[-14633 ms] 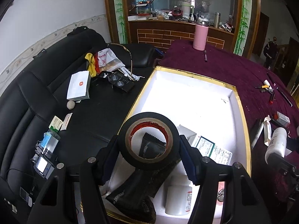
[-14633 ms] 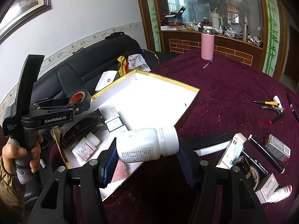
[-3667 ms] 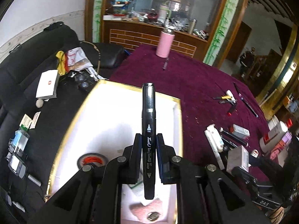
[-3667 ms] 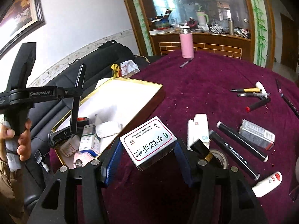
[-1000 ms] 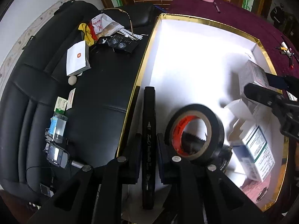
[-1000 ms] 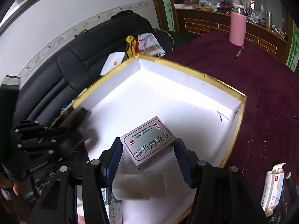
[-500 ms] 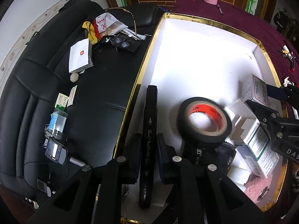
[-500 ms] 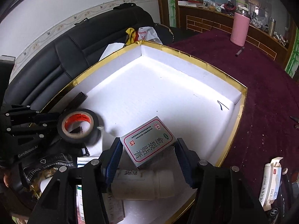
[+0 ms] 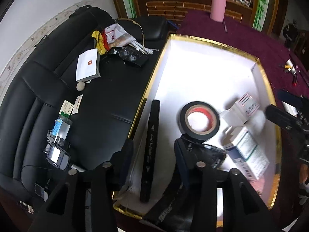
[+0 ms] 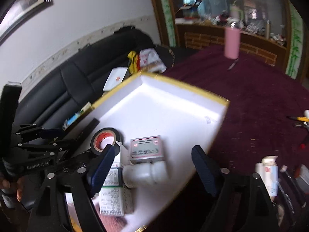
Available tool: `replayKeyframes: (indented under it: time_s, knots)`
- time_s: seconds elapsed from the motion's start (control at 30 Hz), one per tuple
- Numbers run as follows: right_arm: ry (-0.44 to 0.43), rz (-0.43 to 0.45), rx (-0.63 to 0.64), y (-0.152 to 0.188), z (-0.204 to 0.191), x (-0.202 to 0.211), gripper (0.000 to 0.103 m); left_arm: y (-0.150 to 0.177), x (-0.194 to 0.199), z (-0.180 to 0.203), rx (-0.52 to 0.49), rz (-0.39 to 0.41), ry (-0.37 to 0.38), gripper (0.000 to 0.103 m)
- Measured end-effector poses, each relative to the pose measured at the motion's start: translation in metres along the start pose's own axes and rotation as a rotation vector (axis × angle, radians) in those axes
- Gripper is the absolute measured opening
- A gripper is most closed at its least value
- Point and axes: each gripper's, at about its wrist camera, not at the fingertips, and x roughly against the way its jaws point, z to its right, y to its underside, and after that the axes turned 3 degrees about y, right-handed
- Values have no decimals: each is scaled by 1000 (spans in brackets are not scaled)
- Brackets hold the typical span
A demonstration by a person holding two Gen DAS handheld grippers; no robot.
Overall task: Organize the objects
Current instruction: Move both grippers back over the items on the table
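The left gripper (image 9: 154, 154) stood spread wide, pinching nothing. The black marker (image 9: 150, 145) lay loose between its fingers on the white floor of the gold-rimmed box (image 9: 193, 38), running lengthwise along the box's wall at 9 o'clock, beside the rim but not visibly touching either finger. Just toward 3 o'clock of the marker sat the roll of black tape (image 9: 199, 122), lying flat with its red-lined core facing up. A dark foil pouch (image 9: 212, 154) lay below the roll at 6 o'clock, partly under the gripper's right finger.

The right gripper (image 10: 152, 164) was likewise spread, its blue-padded fingers well apart and holding nothing. Between them, in the box (image 10: 183, 89), rested the pink-bordered medicine carton (image 10: 146, 148), label up, propped against the white pill bottle (image 10: 144, 174) lying on its side just beneath it at 6 o'clock. Another carton (image 10: 112, 199) with green print lay toward 7 o'clock of the bottle. The right wrist view was blurred, so finer print could not be read.

The box sat on the maroon tabletop (image 10: 260, 100), its 9 o'clock edge next to a black sofa (image 9: 77, 106). A pink tumbler (image 9: 218, 7) stood upright at the tabletop's 12 o'clock end, well apart from the box.
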Motion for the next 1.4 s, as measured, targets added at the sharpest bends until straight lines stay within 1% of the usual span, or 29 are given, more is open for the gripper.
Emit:
replayKeyframes:
  time_s: [0.07, 0.13, 0.17, 0.23, 0.33, 0.47, 0.57, 0.7, 0.77, 0.87, 0.9, 0.97, 1.03, 1.13, 1.23, 1.4]
  knots:
    - [24, 45, -9, 10, 11, 23, 95, 2, 11, 1, 17, 23, 20, 47]
    - [49, 70, -32, 21, 25, 42, 98, 3, 19, 2, 26, 45, 39, 50]
    - [63, 76, -56, 28, 36, 50, 99, 3, 24, 4, 31, 58, 50, 52]
    - [90, 78, -117, 41, 54, 65, 100, 3, 30, 9, 31, 71, 68, 53]
    - [119, 89, -215, 61, 82, 87, 103, 3, 34, 23, 11, 74, 107, 55]
    - [183, 113, -318, 90, 112, 118, 103, 1, 35, 59, -49, 63, 167, 55]
    - [216, 121, -372, 104, 131, 134, 103, 0, 41, 90, -98, 67, 221, 55]
    - [266, 127, -401, 121, 141, 148, 103, -1, 51, 133, -157, 67, 295, 55]
    - [282, 129, -414, 129, 146, 153, 103, 1, 52, 160, -187, 62, 335, 56]
    - [279, 132, -445, 137, 155, 159, 103, 3, 46, 191, -221, 36, 369, 61]
    - [278, 137, -455, 141, 158, 162, 103, 5, 41, 204, -234, 23, 376, 61]
    - [279, 147, -463, 144, 162, 166, 103, 8, 26, 229, -262, -18, 379, 61]
    - [282, 155, -473, 147, 166, 170, 103, 10, 12, 253, -289, -33, 383, 61]
    - [275, 172, -489, 150, 171, 177, 103, 6, -12, 281, -323, -37, 276, 61]
    - [281, 194, -497, 154, 175, 184, 103, 0, -27, 296, -317, -58, 248, 61]
    - [282, 194, -537, 163, 189, 188, 103, -9, -31, 314, -328, -41, 244, 61]
